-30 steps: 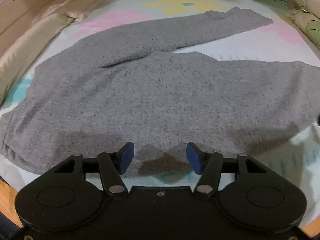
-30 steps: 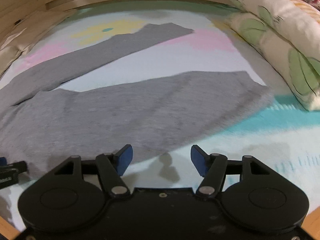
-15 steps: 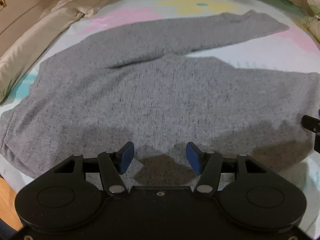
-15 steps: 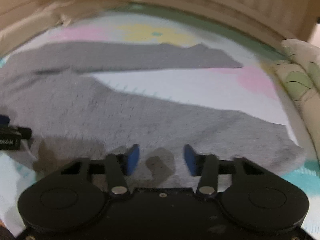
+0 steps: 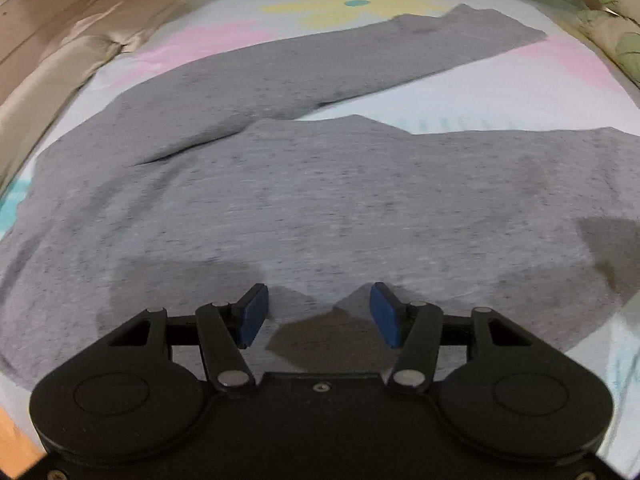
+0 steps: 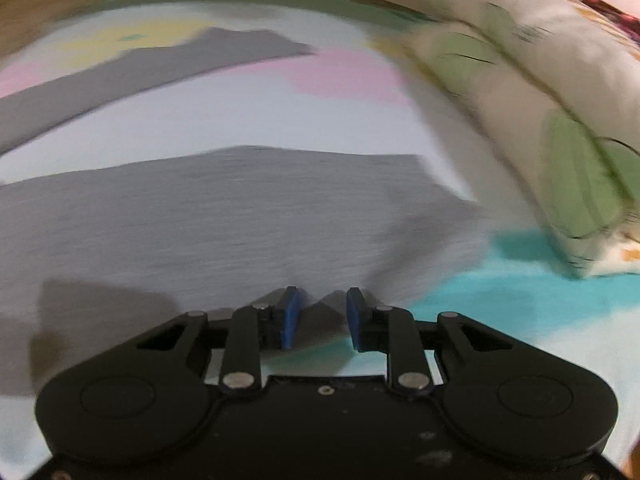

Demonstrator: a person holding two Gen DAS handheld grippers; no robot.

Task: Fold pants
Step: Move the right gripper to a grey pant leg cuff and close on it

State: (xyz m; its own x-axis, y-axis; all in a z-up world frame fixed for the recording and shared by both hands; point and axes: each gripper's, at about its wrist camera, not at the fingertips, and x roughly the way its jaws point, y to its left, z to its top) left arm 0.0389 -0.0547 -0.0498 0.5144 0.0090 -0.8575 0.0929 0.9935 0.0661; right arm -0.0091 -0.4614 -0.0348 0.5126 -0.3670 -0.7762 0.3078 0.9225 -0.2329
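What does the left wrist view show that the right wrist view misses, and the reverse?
Only the left wrist view shows the pants' waist end, where both legs join, a beige cushion along the bed's side, and the left claw wide open over the fabric.

Only the right wrist view shows the near leg's cuff, the leaf-print pillows, and the right claw with a narrower gap, low at the leg's edge; the blur hides any grip.

Both show the grey pants spread on the flower-print sheet.

— What are the pants (image 5: 304, 208) made of?
— Heathered grey knit cloth, matt and soft-looking. The sheet (image 5: 480, 92) under them is smooth printed cloth.
— And the tool at the frame's bottom?
— The left gripper (image 5: 318, 314) is matt black plastic with blue pads (image 5: 251, 315) and shiny metal pins.
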